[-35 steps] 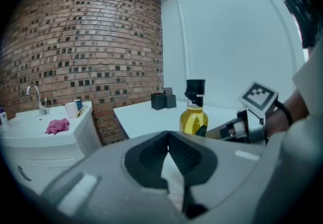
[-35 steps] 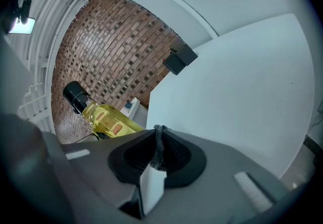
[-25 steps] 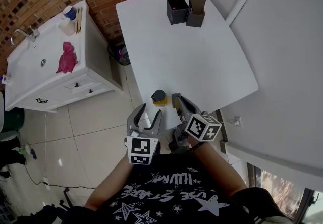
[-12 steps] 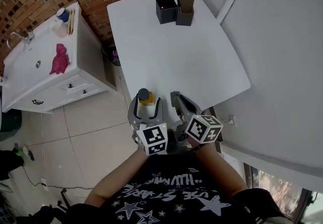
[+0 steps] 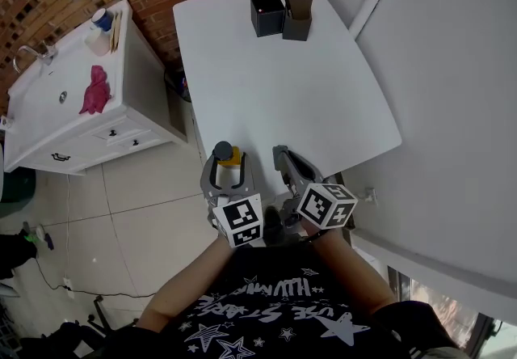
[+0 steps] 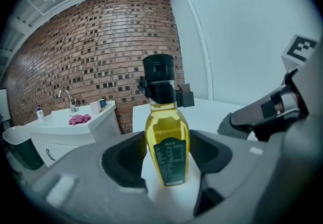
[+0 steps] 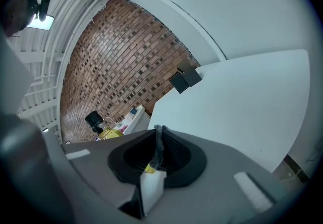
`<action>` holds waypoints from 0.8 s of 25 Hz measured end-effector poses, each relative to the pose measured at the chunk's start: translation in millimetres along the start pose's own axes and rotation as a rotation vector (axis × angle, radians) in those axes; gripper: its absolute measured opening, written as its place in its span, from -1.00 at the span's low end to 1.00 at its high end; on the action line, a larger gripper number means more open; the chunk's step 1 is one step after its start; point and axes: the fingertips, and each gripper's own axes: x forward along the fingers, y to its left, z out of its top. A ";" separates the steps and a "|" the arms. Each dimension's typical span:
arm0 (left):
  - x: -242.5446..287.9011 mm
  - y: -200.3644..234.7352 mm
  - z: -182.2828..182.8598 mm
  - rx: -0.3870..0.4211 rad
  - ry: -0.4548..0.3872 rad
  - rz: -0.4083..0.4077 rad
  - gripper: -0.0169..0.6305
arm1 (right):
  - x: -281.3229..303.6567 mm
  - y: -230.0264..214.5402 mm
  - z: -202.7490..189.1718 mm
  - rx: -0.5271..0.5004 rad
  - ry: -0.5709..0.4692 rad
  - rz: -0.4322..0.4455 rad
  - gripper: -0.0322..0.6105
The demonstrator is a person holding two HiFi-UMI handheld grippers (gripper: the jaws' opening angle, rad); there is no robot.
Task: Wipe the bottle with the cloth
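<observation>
Yellow, black-capped bottle point(image 5: 229, 154) stands upright; pink cloth point(image 5: 95, 90) lies crumpled, well apart.

Light: bright, even; your ceiling lamp point(image 7: 40, 22) glares.
Shadows: faint.
Edges: your gripper views bend, corners black.
Focus: bottle point(image 6: 166, 137) sharp, near jaws blurred.

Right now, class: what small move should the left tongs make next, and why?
Probably finish closing on the bottle: it stands upright near the edge of the table between the left tongs, whose jaws are closing with gaps either side. The pink cloth lies far off on the sink counter.
</observation>
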 end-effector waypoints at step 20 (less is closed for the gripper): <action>-2.4 -19.8 13.1 0.165 -0.185 -0.659 -0.17 | 15.6 33.2 11.8 -0.075 0.023 0.118 -0.79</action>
